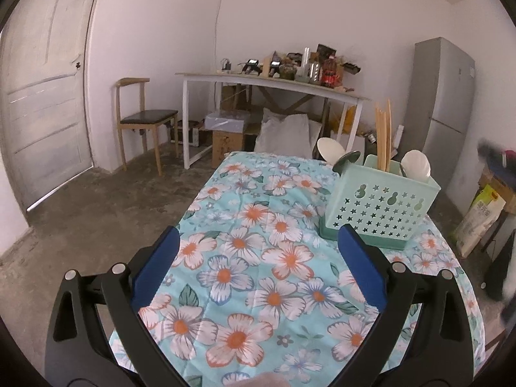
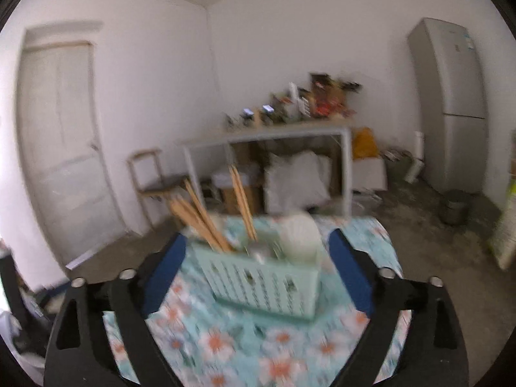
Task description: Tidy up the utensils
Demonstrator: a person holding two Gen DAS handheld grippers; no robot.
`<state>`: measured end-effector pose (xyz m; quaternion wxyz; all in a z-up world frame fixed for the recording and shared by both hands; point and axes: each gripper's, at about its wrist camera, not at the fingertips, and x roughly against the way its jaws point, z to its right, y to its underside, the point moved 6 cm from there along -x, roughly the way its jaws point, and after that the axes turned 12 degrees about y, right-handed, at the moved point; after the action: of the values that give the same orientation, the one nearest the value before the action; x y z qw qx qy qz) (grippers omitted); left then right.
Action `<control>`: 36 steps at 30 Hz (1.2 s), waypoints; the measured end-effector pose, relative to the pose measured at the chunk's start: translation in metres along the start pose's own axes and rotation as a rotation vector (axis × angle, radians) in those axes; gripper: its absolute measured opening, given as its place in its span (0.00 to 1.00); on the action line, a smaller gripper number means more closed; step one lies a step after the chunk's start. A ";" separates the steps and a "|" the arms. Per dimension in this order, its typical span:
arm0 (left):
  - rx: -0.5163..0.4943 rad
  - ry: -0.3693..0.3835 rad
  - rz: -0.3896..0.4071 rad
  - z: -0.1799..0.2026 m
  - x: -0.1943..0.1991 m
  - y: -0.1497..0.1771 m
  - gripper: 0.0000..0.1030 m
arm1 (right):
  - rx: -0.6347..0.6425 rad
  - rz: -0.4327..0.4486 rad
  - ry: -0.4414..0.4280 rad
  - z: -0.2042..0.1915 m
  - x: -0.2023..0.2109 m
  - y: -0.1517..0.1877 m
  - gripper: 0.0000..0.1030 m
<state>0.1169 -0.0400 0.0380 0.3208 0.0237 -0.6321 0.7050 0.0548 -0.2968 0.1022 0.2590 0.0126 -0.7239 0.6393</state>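
A mint green perforated utensil holder (image 1: 380,203) stands on the floral tablecloth (image 1: 258,258) at the right. It holds wooden chopsticks (image 1: 383,135) and white spoons (image 1: 416,164); another white spoon (image 1: 329,150) and a dark ladle (image 1: 346,161) stick out at its left. My left gripper (image 1: 258,238) is open and empty, just left of and in front of the holder. In the blurred right wrist view the holder (image 2: 264,283) with chopsticks (image 2: 200,219) and a white spoon (image 2: 300,235) lies ahead between the open fingers of my right gripper (image 2: 258,245), which is empty.
Behind the table are a wooden chair (image 1: 142,122), a white side table (image 1: 274,84) cluttered with items, boxes and a sack under it, and a grey fridge (image 1: 445,96). A door (image 1: 42,96) is at the left. Bags (image 1: 480,216) stand at the right.
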 end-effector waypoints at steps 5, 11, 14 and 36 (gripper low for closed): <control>-0.020 -0.070 -0.045 0.008 -0.002 0.000 0.92 | 0.059 -0.121 0.195 -0.008 0.001 0.045 0.94; -0.068 -0.124 -0.121 0.020 -0.007 0.003 0.92 | 0.092 -0.173 0.296 -0.014 0.006 0.062 0.94; -0.085 -0.143 -0.134 0.024 -0.006 0.005 0.92 | 0.062 -0.181 0.322 -0.005 0.007 0.061 0.94; -0.047 -0.143 -0.126 0.025 0.005 0.001 0.92 | 0.028 -0.152 0.309 -0.007 0.015 0.054 0.94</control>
<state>0.1033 -0.0608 0.0439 0.3189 0.1062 -0.6670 0.6650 0.0249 -0.2758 0.0591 0.4146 -0.0278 -0.6635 0.6221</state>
